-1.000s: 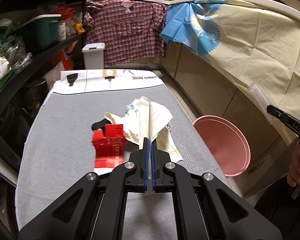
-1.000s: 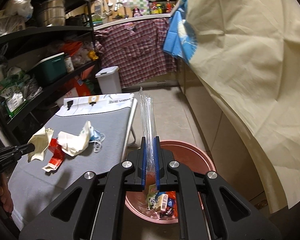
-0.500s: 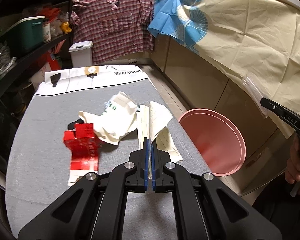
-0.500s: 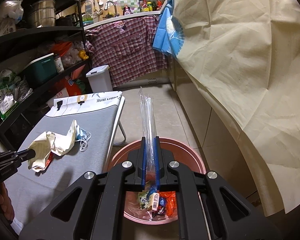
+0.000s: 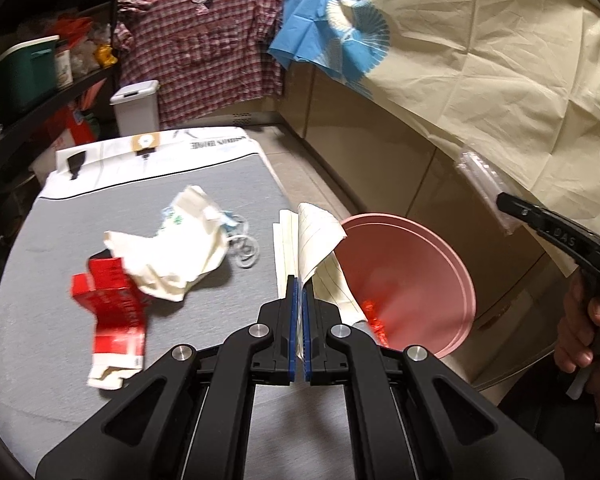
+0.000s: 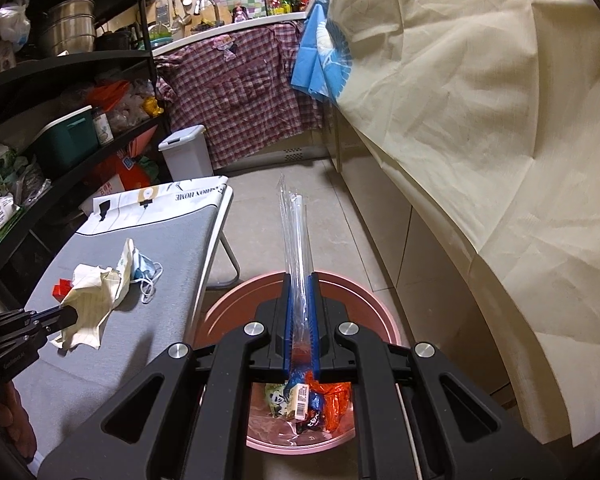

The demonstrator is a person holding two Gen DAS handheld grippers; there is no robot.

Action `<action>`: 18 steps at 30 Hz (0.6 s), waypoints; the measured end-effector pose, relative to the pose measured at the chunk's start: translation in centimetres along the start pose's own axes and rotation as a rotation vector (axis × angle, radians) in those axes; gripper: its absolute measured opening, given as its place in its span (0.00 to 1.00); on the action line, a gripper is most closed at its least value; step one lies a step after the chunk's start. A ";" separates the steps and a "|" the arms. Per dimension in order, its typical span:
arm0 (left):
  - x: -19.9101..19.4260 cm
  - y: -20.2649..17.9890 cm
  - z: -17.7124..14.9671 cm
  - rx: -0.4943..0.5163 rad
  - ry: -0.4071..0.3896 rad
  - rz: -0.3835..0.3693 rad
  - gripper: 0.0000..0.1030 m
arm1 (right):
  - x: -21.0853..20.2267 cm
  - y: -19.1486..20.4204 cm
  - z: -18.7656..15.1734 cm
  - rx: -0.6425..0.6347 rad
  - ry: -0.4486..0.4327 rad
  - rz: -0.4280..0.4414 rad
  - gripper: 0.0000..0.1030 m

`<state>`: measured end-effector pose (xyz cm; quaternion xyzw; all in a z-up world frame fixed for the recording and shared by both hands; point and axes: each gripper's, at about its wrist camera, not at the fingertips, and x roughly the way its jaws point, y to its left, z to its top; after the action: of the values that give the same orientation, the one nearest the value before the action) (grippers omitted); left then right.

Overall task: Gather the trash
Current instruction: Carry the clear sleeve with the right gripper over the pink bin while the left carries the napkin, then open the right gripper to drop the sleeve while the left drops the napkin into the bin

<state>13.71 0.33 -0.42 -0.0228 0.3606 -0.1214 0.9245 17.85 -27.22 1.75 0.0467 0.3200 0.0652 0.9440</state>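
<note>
Left hand-held gripper (image 5: 299, 280) clamps lined paper (image 5: 314, 240); pink bin (image 5: 440, 264) seemingly just beyond

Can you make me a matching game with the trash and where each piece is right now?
Things:
1. lined paper
2. clear plastic wrapper
3. red carton
4. face mask

Places:
A. lying flat on the grey board, partly under a crumpled white bag
B. pinched in the left gripper
C. on the grey board with its ear loops spread out
D. pinched in the right gripper, above the pink bin

Pairs: 1-B, 2-D, 3-A, 4-C
</note>
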 end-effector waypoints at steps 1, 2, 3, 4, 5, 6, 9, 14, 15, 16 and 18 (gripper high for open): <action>0.2 -0.4 0.1 0.007 0.000 -0.009 0.02 | 0.1 -0.1 0.0 0.003 0.003 -0.002 0.07; 0.5 -0.7 0.1 0.012 0.001 -0.015 0.02 | 0.3 -0.2 0.0 0.007 0.008 -0.003 0.07; 0.7 -0.9 0.1 0.015 0.001 -0.022 0.02 | 0.4 -0.3 -0.1 0.009 0.012 -0.004 0.07; 1.1 -1.2 0.2 0.016 0.005 -0.031 0.02 | 0.6 -0.3 -0.1 0.011 0.019 -0.006 0.07; 1.5 -1.5 0.2 0.016 0.010 -0.039 0.02 | 0.7 -0.4 -0.1 0.012 0.023 -0.007 0.07; 2.0 -1.9 0.3 0.018 0.014 -0.044 0.02 | 0.9 -0.4 -0.2 0.014 0.029 -0.010 0.07; 3.2 -2.8 0.3 0.028 0.020 -0.061 0.02 | 1.4 -0.5 -0.3 0.015 0.043 -0.012 0.07; 5.0 -4.2 0.5 0.044 0.028 -0.088 0.02 | 2.5 -0.8 -0.2 0.021 0.068 -0.017 0.07; 5.3 -4.5 0.5 0.049 0.031 -0.093 0.02 | 2.6 -0.8 -0.2 0.020 0.071 -0.019 0.07; 5.5 -4.7 0.5 0.053 0.035 -0.097 0.02 | 2.8 -0.8 -0.2 0.018 0.075 -0.022 0.07; 5.9 -5.1 0.4 0.061 0.040 -0.102 0.02 | 2.9 -0.8 -0.3 0.018 0.079 -0.023 0.07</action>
<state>17.12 -6.03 -3.33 -0.0104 0.3734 -0.1799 0.9100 20.04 -27.57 -0.37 0.0488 0.3581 0.0532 0.9309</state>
